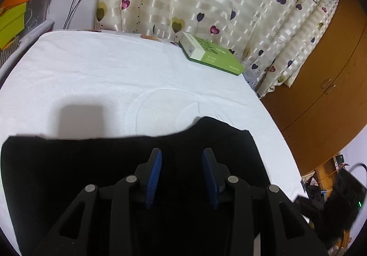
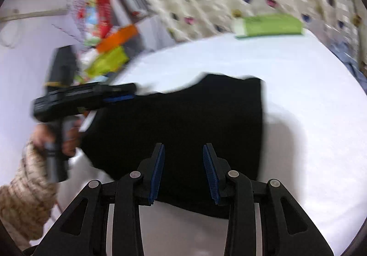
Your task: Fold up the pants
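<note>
Both grippers (image 1: 182, 152) (image 2: 183, 148) gape over seemingly folded black pants (image 2: 183, 113).

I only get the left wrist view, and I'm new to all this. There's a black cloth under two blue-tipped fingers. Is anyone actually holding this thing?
Observer: Yes. The right wrist view shows a hand in a knitted sleeve gripping the left tool.
Operator: Is that tool pinching the pants?
Observer: No, from the side its blue tips sit at the far-left edge of the pants, gripping nothing.
Operator: And the other tool?
Observer: The right tool is open over the pants, nothing between its pads.
</note>
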A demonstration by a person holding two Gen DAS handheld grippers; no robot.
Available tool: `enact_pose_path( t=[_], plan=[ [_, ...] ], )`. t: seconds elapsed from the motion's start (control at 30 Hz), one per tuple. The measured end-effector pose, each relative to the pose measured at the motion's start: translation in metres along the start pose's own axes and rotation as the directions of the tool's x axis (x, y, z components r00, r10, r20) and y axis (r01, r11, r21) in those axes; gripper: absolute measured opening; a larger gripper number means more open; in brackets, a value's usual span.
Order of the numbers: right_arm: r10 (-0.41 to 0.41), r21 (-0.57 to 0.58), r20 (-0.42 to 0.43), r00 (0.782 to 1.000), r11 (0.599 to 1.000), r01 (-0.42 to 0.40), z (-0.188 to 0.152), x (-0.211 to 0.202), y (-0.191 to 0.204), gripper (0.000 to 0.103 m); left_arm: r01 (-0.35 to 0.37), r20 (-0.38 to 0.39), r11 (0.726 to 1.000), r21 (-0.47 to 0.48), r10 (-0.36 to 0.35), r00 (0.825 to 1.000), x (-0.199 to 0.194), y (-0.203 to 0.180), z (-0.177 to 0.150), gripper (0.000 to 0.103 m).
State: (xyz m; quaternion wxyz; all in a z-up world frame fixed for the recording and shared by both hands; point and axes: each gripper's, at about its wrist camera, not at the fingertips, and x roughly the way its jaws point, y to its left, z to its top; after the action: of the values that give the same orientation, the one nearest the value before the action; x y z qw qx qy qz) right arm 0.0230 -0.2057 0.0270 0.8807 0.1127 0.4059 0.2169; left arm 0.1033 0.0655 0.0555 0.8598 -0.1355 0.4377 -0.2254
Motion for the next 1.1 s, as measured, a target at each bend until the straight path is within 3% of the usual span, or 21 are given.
enact_pose_path(
  t=[0.07, 0.17, 0.37, 0.43, 0.73, 0.87, 1.1],
  plan=[
    [-0.042, -0.006, -0.029, 0.999, 0.999, 0.042, -0.007, 0.004, -0.005, 0.036, 0.004, -0.008, 1.0, 0.003, -0.004, 1.0, 0.002, -0.006, -0.007, 0.04],
    [-0.025, -0.002, -0.071, 0.997, 1.0, 0.025, -0.018, 0.003, -0.011, 0.036, 0.001, -0.03, 0.999, 0.039, 0.0, 1.0, 0.005, -0.018, -0.023, 0.04],
    [-0.02, -0.014, -0.025, 0.999, 1.0, 0.02, -0.014, -0.014, -0.014, 0.036, -0.036, -0.076, 0.995, 0.091, 0.043, 0.996, 0.011, -0.03, -0.048, 0.04],
    [-0.041, -0.026, -0.058, 0.998, 0.999, 0.039, -0.017, -0.008, -0.018, 0.036, -0.051, -0.077, 0.994, 0.094, 0.058, 0.995, 0.01, -0.03, -0.053, 0.04],
    [-0.04, -0.007, -0.002, 0.999, 0.999, 0.04, -0.018, -0.028, -0.028, 0.036, -0.093, -0.084, 0.993, 0.071, 0.099, 0.992, 0.006, -0.019, -0.064, 0.04],
    [-0.099, -0.007, -0.075, 0.992, 0.995, 0.099, -0.023, -0.012, -0.035, 0.036, -0.11, -0.077, 0.992, 0.068, 0.116, 0.99, 0.005, -0.019, -0.066, 0.04],
    [-0.126, 0.024, -0.036, 0.991, 0.992, 0.126, -0.021, -0.021, -0.044, 0.036, -0.148, -0.077, 0.985, 0.088, 0.155, 0.985, 0.004, -0.025, -0.067, 0.044]
  ],
)
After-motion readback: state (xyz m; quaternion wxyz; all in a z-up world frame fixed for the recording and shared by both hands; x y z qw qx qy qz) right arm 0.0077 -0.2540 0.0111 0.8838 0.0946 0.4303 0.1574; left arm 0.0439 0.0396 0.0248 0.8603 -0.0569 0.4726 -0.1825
